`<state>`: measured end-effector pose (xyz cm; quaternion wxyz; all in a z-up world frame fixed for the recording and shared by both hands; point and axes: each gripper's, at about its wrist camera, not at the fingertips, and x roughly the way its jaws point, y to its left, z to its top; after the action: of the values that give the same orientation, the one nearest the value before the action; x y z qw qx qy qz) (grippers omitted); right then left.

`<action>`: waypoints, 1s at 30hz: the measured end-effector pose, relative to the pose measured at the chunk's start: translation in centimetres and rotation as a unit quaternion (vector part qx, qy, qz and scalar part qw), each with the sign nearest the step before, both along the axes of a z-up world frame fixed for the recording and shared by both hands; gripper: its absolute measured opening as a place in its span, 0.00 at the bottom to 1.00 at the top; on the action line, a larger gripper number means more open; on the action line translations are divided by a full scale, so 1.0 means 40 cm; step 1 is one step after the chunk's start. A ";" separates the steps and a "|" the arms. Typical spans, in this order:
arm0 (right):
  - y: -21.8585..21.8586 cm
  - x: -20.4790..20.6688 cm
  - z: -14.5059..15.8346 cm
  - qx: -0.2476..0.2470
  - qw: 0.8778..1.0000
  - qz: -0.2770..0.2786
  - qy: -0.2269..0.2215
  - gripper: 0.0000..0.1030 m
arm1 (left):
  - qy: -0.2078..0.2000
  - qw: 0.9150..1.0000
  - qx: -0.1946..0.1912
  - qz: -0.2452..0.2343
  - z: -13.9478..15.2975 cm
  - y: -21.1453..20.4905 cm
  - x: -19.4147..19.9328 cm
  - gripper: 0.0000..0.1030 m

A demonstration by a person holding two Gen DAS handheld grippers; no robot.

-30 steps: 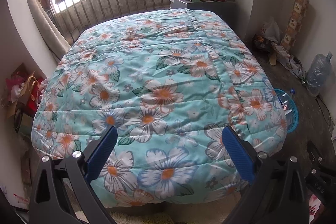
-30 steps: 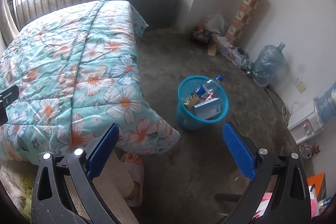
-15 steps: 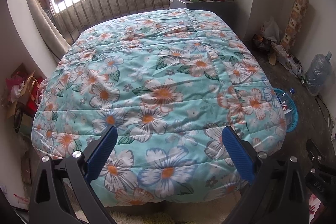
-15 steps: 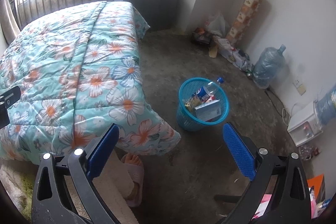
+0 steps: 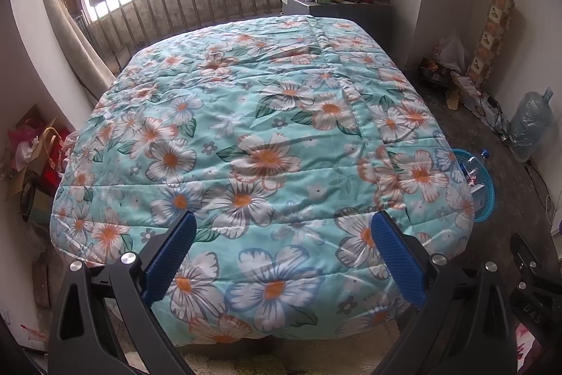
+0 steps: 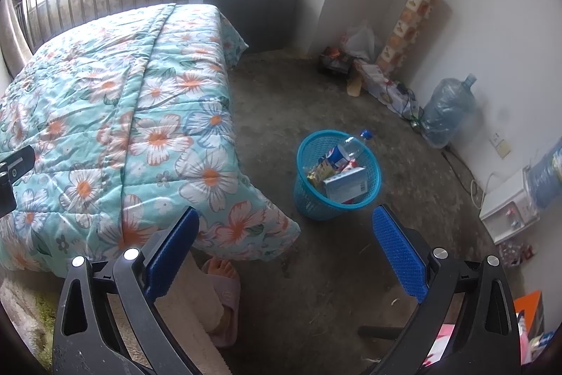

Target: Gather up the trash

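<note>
A blue mesh trash basket point(image 6: 309, 199) stands on the concrete floor right of the bed. It holds a plastic bottle point(image 6: 346, 150), a blue-white box point(image 6: 346, 187) and snack wrappers. Its rim peeks past the bed corner in the left wrist view point(image 5: 486, 195). My right gripper point(image 6: 286, 252) is open and empty, near and above the floor, short of the basket. My left gripper point(image 5: 282, 257) is open and empty over the foot of the bed with the floral quilt point(image 5: 267, 129). No loose trash shows on the quilt.
The bed point(image 6: 116, 101) fills the left of the right wrist view. A person's slippered foot point(image 6: 223, 290) is by the bed corner. A large water jug point(image 6: 446, 111), bags and a patterned roll point(image 6: 407, 27) line the right wall. A cluttered nightstand point(image 6: 246, 2) stands at the back.
The right wrist view has shifted slightly, the basket now a little nearer. The left gripper has barely moved. Both stay open and empty.
</note>
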<state>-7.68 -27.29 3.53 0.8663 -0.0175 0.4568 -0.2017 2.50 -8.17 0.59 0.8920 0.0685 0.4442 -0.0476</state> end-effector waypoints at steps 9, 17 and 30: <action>-0.007 -0.006 0.004 0.001 1.000 -0.006 -0.001 0.92 | 0.000 1.000 -0.005 -0.003 0.002 -0.007 -0.001 0.95; -0.003 -0.004 0.007 0.005 1.000 -0.003 0.001 0.92 | 0.003 1.000 -0.008 -0.001 0.000 -0.004 0.001 0.95; -0.002 -0.003 0.008 0.004 1.000 -0.003 0.000 0.92 | 0.003 1.000 -0.008 -0.001 0.000 0.000 0.001 0.95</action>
<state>-7.81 -27.39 3.86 0.8656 -0.0130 0.4577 -0.2025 2.55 -8.19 0.60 0.8913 0.0615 0.4461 -0.0520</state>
